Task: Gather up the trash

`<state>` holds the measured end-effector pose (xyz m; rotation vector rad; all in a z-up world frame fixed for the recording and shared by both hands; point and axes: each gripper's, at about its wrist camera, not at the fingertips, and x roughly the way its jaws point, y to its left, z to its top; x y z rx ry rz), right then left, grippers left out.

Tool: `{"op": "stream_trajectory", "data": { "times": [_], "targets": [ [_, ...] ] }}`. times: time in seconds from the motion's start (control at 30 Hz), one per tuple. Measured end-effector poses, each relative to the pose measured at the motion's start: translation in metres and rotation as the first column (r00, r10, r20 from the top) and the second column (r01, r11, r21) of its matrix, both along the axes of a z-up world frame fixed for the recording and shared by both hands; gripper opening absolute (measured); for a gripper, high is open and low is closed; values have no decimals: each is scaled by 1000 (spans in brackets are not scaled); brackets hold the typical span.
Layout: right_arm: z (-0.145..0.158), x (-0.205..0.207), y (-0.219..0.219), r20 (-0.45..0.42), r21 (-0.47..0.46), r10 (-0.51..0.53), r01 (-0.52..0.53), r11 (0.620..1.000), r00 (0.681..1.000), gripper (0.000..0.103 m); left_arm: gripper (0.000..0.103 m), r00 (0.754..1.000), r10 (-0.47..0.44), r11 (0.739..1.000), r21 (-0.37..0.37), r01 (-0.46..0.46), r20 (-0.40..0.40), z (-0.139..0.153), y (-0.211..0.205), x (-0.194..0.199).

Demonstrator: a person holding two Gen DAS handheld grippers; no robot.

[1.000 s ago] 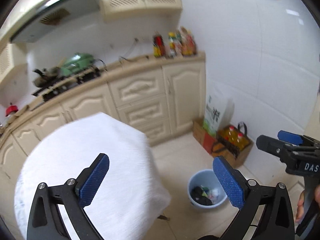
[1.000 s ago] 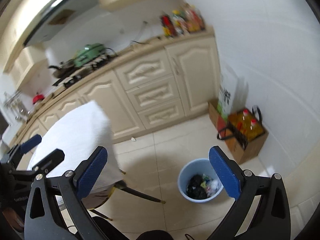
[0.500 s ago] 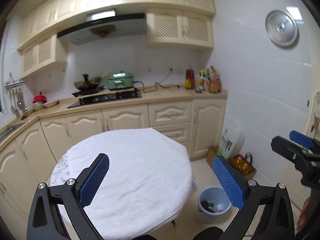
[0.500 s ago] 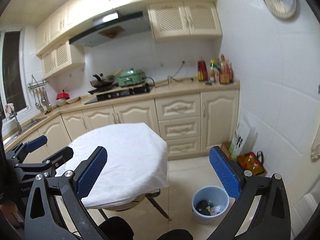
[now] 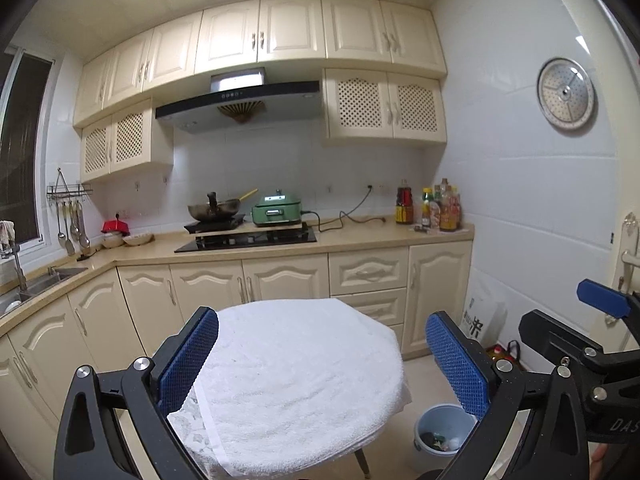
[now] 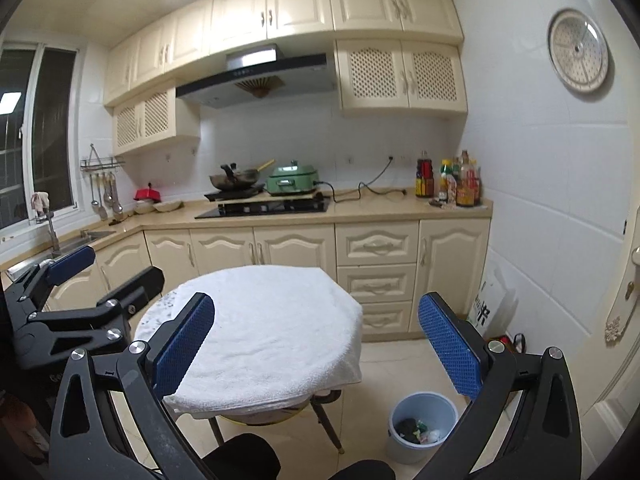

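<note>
A light blue trash bin (image 6: 422,426) stands on the floor right of the table, with dark and coloured trash inside; it also shows in the left wrist view (image 5: 442,434). A round table under a white towel (image 6: 264,328) stands in front of me; its top shows no trash, as in the left wrist view (image 5: 296,376). My left gripper (image 5: 322,364) is open and empty, raised over the table's near edge. My right gripper (image 6: 316,346) is open and empty, above the table's right side. Each gripper appears in the other's view, the left one (image 6: 76,292) and the right one (image 5: 580,328).
Cream kitchen cabinets (image 6: 376,246) and a counter run along the back, with a wok (image 6: 236,180), a green cooker (image 6: 294,180) and sauce bottles (image 6: 452,182). A sink (image 5: 36,284) is at left. A box with oil bottles (image 5: 502,354) stands by the right wall.
Both grippers have tilted up from looking down at the floor and bin to looking level across the kitchen. Both stayed open and empty.
</note>
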<state>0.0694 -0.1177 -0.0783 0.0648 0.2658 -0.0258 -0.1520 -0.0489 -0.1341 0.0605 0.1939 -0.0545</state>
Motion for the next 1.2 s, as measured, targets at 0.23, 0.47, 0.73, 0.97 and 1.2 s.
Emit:
{"op": "stream_trajectory", "data": {
  "times": [0.23, 0.47, 0.73, 0.97, 1.2],
  "targets": [
    [5, -14, 5, 39, -16, -14, 15, 1000, 999, 103, 102, 999, 15, 1000, -17, -14, 45, -9, -23, -18],
    [5, -21, -2, 64, -15, -37, 38, 999, 997, 103, 102, 998, 19, 1000, -14, -18, 52, -14, -47, -23],
    [3, -23, -5, 63, -16, -54, 55, 998, 997, 103, 102, 999, 13, 1000, -21, -12, 29, -9, -57, -11],
    [4, -23, -6, 63, -18, -56, 57, 998, 996, 103, 102, 999, 15, 1000, -19, -15, 33, -2, -56, -4],
    [6, -24, -3, 58, -16, -59, 60, 998, 997, 103, 102, 999, 13, 1000, -17, -12, 31, -2, -51, -1]
  ]
}}
